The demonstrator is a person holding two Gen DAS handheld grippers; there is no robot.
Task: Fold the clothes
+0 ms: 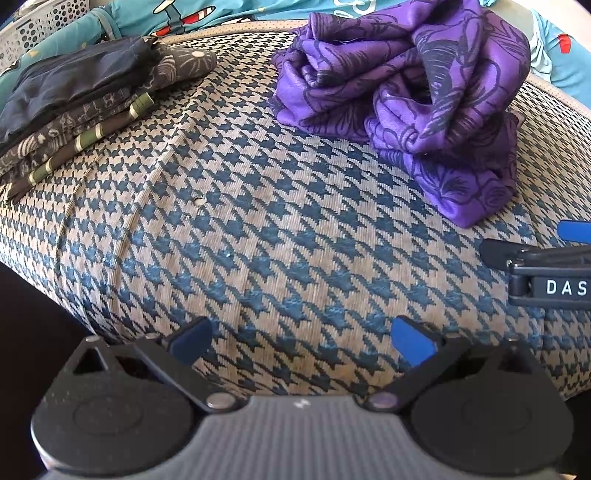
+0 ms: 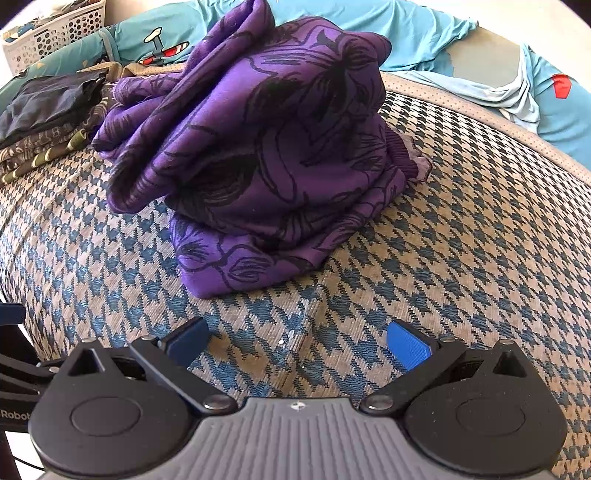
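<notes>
Both of my claws hang low over the houndstooth-woven blue and tan cushion (image 1: 258, 229), at its near edge. My left claw (image 1: 301, 345) is released, its two blue-padded fingers (image 1: 410, 345) spread wide with only the cushion weave showing between them, gripping nothing. My right claw (image 2: 299, 343) is released too, blue pads (image 2: 408, 349) well apart, nothing between them, the weave bare underneath. The task's thing, a crumpled purple cloth with a dark floral line print (image 2: 255, 147), lies in a loose heap on the cushion toward its far edge; from the right wrist it sits straight ahead of my open fingers, apart from them, with one flatter fold at the bottom reaching toward me. From the left wrist the same purple cloth (image 1: 410, 99) lies toward the far right corner of the cushion, bunched into rolls and folds, not flat. At the far left corner rests a stack of folded clothes: a dark navy garment (image 1: 70, 85) on top of brown patterned fabric with green and cream striped trim (image 1: 92, 136). Behind the cushion's beaded far rim spreads teal bedding printed with aeroplanes (image 2: 155, 40), rumpled on the right side. A white perforated plastic basket (image 2: 55, 31) stands at the far left, beyond the stack. The right claw's black frame, lettered DAS, pokes in at the right margin of the left wrist view.
</notes>
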